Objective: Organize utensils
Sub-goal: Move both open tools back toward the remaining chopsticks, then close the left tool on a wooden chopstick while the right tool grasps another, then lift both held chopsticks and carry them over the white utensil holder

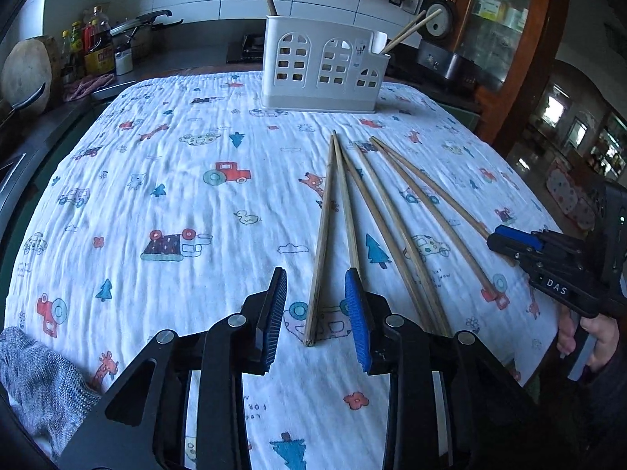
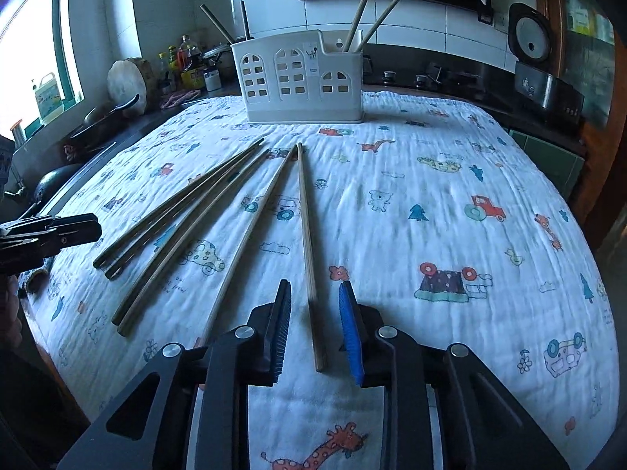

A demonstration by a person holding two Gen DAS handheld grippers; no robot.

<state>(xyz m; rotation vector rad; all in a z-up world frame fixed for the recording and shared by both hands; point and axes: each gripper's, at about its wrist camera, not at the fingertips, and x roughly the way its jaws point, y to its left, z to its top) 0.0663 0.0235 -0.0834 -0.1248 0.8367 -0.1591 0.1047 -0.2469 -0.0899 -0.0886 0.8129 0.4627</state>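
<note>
Task judged partly done: four chopsticks are already stood in the white holder (image 1: 319, 68), two at its left end and two at its right. The holder is set at the far edge of the cloth-covered surface (image 1: 156, 196), near the middle.

Six loose chopsticks are left lying on the surface, fanned, tips toward the holder, butts toward the near edge. Plain pale wood, long, thin, slightly tapered; butt ends squared.

Left tongs (image 1: 315, 313): lowered over the leftmost chopstick (image 1: 323, 235). The butt is bracketed between the pads, not yet pinched; a gap is seen on both sides. Nothing held.

Right tongs (image 2: 313, 331): likewise set astride the rightmost chopstick (image 2: 307, 235) near its butt, pads parted from the wood, nothing gripped.

Four chopsticks between these are untouched. Remaining, as judged: six pickups and placements.
</note>
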